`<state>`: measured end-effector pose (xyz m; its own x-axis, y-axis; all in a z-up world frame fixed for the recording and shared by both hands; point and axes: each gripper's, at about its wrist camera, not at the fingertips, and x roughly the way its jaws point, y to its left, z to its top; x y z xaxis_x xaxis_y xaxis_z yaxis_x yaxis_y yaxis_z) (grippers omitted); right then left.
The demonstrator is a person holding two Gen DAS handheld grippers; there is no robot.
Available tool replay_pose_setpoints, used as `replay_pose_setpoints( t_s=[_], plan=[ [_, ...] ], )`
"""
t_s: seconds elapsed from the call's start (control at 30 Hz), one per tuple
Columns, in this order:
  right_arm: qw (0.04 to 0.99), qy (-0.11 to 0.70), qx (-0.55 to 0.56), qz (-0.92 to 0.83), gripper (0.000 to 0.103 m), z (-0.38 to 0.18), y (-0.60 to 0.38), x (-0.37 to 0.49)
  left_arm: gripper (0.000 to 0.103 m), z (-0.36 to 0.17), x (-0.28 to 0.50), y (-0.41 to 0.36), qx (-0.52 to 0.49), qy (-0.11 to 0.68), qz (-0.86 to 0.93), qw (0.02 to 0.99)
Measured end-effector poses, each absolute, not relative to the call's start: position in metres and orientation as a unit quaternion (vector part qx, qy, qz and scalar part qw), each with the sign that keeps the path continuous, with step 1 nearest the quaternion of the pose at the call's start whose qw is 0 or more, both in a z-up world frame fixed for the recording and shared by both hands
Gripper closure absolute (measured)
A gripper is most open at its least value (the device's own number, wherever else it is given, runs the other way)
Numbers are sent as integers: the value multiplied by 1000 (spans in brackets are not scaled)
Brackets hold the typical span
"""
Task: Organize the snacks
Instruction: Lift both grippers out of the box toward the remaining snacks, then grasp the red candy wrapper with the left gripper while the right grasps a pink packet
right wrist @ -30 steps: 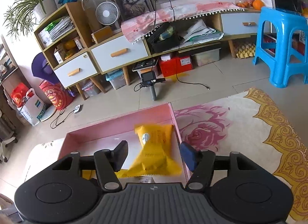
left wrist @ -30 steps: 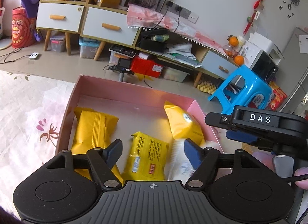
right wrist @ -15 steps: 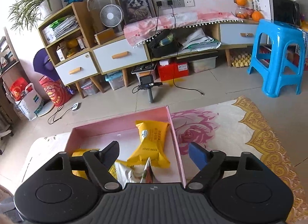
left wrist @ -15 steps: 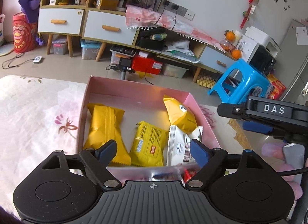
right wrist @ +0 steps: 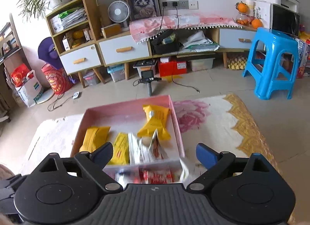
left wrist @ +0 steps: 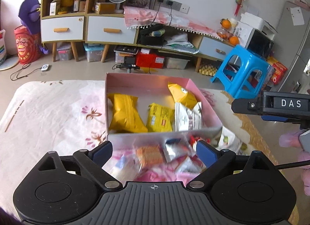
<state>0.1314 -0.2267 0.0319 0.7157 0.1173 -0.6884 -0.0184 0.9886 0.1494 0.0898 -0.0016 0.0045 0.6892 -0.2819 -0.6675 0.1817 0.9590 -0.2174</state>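
A pink box (left wrist: 135, 141) sits on the flowered cloth and holds three yellow snack packs (left wrist: 126, 115) and a white pack (left wrist: 187, 117). It also shows in the right wrist view (right wrist: 176, 120), with a yellow pack (right wrist: 156, 120) at its far right. Several loose snacks (left wrist: 155, 154) lie blurred in front of the box. My left gripper (left wrist: 154, 153) is open and empty above those loose snacks. My right gripper (right wrist: 154, 154) is open and empty over the box's near edge. The right gripper's body (left wrist: 279, 107) shows at the right of the left wrist view.
The table's cloth (left wrist: 54, 112) spreads left of the box, and a rose and gold pattern (right wrist: 232, 124) lies to its right. Beyond the table edge stand a blue stool (right wrist: 275, 64), low cabinets (right wrist: 124, 50) and a small tripod camera (right wrist: 148, 79).
Both grippers have pulled back and up from the box and opened wider. The right gripper let go of a yellow pack, which now lies in the box. Loose snacks have come into view.
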Motion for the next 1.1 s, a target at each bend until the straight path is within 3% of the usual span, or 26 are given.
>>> replay_pose_setpoints(
  t_s=[0.53, 1.1],
  plan=[
    [912, 401, 72, 43, 15, 7, -228, 87, 4, -2, 53, 37, -27, 377, -120, 918],
    [927, 364, -37, 82, 13, -16, -227, 46, 4, -36, 22, 66, 13, 356, -188, 915]
  ],
)
